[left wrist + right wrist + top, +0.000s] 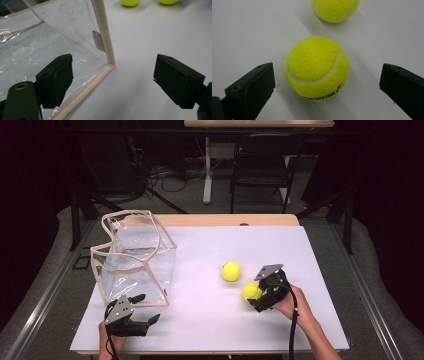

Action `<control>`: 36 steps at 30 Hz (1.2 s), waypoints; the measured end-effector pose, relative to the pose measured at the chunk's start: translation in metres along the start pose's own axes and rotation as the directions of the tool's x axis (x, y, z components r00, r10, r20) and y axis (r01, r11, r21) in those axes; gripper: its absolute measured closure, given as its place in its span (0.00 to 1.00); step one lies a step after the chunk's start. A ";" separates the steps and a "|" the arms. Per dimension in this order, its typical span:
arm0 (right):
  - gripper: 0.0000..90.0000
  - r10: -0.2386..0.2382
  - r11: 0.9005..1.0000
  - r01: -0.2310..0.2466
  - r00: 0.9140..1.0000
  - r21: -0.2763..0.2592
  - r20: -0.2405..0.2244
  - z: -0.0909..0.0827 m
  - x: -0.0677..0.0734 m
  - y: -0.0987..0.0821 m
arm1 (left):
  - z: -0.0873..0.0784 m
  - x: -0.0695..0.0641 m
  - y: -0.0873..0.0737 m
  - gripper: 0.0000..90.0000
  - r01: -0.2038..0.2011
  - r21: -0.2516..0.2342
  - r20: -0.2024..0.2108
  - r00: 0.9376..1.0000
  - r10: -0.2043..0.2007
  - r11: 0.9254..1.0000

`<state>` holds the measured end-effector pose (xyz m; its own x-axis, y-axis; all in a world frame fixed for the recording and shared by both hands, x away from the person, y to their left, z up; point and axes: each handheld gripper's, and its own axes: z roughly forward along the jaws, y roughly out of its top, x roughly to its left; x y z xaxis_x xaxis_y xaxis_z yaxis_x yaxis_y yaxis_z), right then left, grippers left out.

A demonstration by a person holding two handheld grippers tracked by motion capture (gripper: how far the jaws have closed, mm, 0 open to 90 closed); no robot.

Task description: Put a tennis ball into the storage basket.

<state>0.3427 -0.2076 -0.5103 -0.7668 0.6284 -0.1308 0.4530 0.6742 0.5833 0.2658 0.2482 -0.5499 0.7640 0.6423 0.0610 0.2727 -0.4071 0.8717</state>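
Two yellow tennis balls lie on the white table. The nearer ball (pixel 251 291) (pixel 317 68) sits between the wide-apart jaws of my right gripper (pixel 255 297) (pixel 325 92), which is open and not touching it. The second ball (pixel 231 271) (pixel 335 9) rests just beyond it. A clear plastic bag with beige trim (pixel 134 256) (pixel 105 42) stands open-topped at the table's left. My left gripper (pixel 146 309) (pixel 113 81) is open at the bag's near bottom corner, one jaw in front of the clear wall, the other over bare table.
The white table top (pixel 210 320) has bare surface between the bag and the balls. Both balls appear at the top edge of the left gripper view (pixel 130 2). A black chair (pixel 262 165) and a desk leg stand beyond the table's far edge.
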 end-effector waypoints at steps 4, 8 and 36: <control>0.00 -0.006 1.000 0.006 1.000 0.011 -0.006 0.006 -0.002 0.003 | 0.000 0.000 0.000 0.18 0.001 0.001 -0.002 1.000 -0.001 1.000; 0.00 -0.009 1.000 0.009 1.000 0.022 -0.008 0.009 -0.002 0.004 | 0.000 0.000 0.000 0.18 0.002 0.000 -0.002 1.000 -0.002 1.000; 0.04 -0.030 0.996 0.034 0.998 0.079 -0.049 0.025 0.000 0.009 | 0.001 0.000 0.000 0.18 0.001 0.000 0.003 1.000 -0.001 1.000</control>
<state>0.3585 -0.1915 -0.5252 -0.8015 0.5881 -0.1087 0.4613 0.7236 0.5135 0.2665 0.2480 -0.5503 0.7653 0.6410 0.0590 0.2733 -0.4065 0.8718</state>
